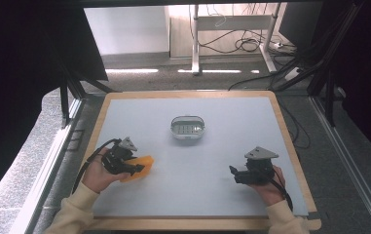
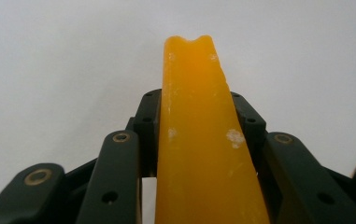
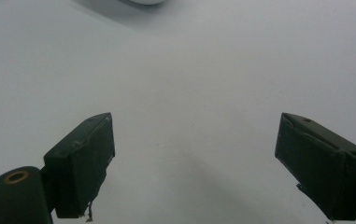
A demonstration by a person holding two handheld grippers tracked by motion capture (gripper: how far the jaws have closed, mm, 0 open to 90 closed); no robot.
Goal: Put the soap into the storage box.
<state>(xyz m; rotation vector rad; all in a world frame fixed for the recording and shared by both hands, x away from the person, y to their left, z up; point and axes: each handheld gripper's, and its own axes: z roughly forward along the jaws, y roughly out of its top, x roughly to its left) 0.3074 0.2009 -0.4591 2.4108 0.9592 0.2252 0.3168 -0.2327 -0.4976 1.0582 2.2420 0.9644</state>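
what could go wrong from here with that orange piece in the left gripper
The left gripper is shut on the orange bar edge-on, with much of it sticking out past the jaws, so it might pivot or slip when carried. The white dish sits loose on the table and could slide if nudged; the open right gripper is not steadying it.

- white oval container [image 1: 188,127], ribbed grey inside, sits mid-table toward far side, alone
- table [image 1: 222,161]: pale grey top, light wooden rim
- floor past far edge: tangled black cables [image 1: 244,45], white desk leg [image 1: 195,39] upright beside them
- black curtain [image 1: 17,73] at left, dark frame struts [image 1: 326,73] at right
- metal rail [image 1: 46,165] along table's left side
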